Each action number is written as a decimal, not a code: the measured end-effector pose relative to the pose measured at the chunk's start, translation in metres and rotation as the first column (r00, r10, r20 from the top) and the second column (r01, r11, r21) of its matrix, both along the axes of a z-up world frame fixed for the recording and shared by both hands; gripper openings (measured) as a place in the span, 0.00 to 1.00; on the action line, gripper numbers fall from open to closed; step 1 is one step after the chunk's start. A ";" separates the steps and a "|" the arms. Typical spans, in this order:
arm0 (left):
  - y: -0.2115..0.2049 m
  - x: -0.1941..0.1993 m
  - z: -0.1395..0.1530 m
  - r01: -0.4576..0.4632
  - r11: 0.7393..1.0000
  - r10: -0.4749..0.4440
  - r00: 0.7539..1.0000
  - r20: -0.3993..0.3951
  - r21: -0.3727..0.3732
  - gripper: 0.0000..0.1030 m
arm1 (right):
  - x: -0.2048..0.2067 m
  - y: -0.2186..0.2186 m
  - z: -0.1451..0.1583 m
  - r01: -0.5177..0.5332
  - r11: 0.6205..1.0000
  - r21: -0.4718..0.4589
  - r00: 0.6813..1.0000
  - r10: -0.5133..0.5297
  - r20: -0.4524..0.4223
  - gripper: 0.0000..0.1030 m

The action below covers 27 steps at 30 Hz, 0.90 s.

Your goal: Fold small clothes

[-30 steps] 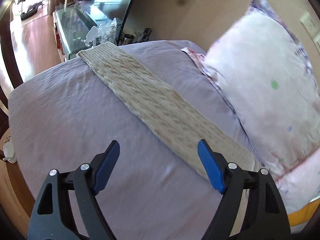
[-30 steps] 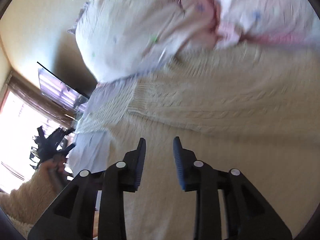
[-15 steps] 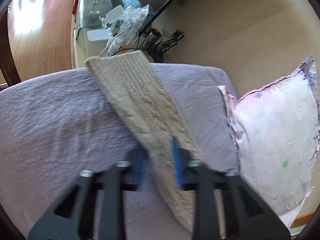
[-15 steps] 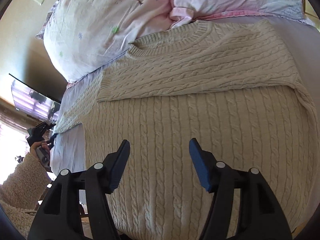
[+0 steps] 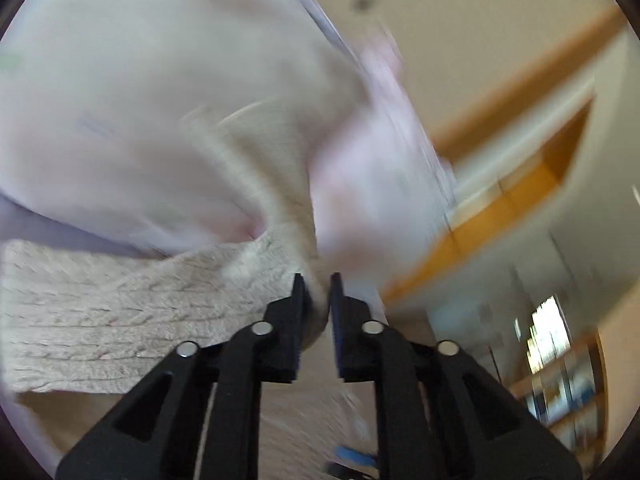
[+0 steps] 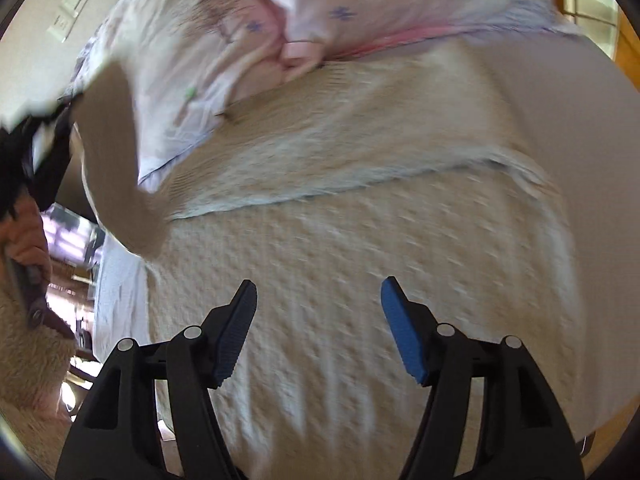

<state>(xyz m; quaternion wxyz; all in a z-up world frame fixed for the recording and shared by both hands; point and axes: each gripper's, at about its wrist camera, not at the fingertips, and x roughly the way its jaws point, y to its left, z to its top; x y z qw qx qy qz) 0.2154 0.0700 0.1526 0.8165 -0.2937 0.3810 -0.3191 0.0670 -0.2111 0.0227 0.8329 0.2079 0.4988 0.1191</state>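
Seen far left in the right wrist view: the person's left hand [image 6: 24, 236], bare fingers wrapped round a grip handle, fuzzy cream cuff below it, raised above the bed's left side. Above that hand, the left gripper [image 6: 38, 140], dark and blurred, lifting one sleeve [image 6: 116, 168] of the cream cable-knit sweater [image 6: 340, 280]; sleeve hanging as a tan band from the gripper down to the sweater's shoulder. In the left wrist view, left gripper [image 5: 317, 292] pinched tight on the sleeve [image 5: 132, 308], only a sliver of knit between the pads, the rest of the sleeve trailing off left of the jaws. Behind the sleeve, a pale floral pillow [image 5: 160, 100], heavily smeared.

Right of the lifted sleeve: sweater body spread flat on the lilac bedsheet [image 6: 560, 120], the other sleeve folded across the chest just below the pillows [image 6: 400, 4], neckline touching them.

Low in the right wrist view, over the sweater's lower half: right gripper [image 6: 318, 312], jaws spread wide, blue pads well apart, nothing between them. Contact with the knit: cannot tell.
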 end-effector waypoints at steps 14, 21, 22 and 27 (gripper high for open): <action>0.121 -0.205 -0.086 -0.083 0.957 0.156 0.955 -0.251 0.277 0.46 | -0.122 -0.126 -0.034 0.022 0.983 0.181 0.984 0.011 -0.175 0.64; 0.133 -0.279 -0.157 -0.111 0.957 0.226 0.862 -0.454 0.267 0.54 | -0.138 -0.142 -0.096 0.082 0.929 0.361 0.940 0.049 -0.338 0.64; 0.128 -0.280 -0.167 -0.105 0.962 0.216 0.855 -0.472 0.251 0.55 | -0.138 -0.140 -0.100 0.082 0.922 0.379 0.939 0.056 -0.340 0.64; 0.117 -0.272 -0.197 -0.077 0.966 0.195 0.846 -0.496 0.248 0.55 | -0.133 -0.119 -0.125 0.055 0.877 0.477 0.926 0.134 -0.353 0.58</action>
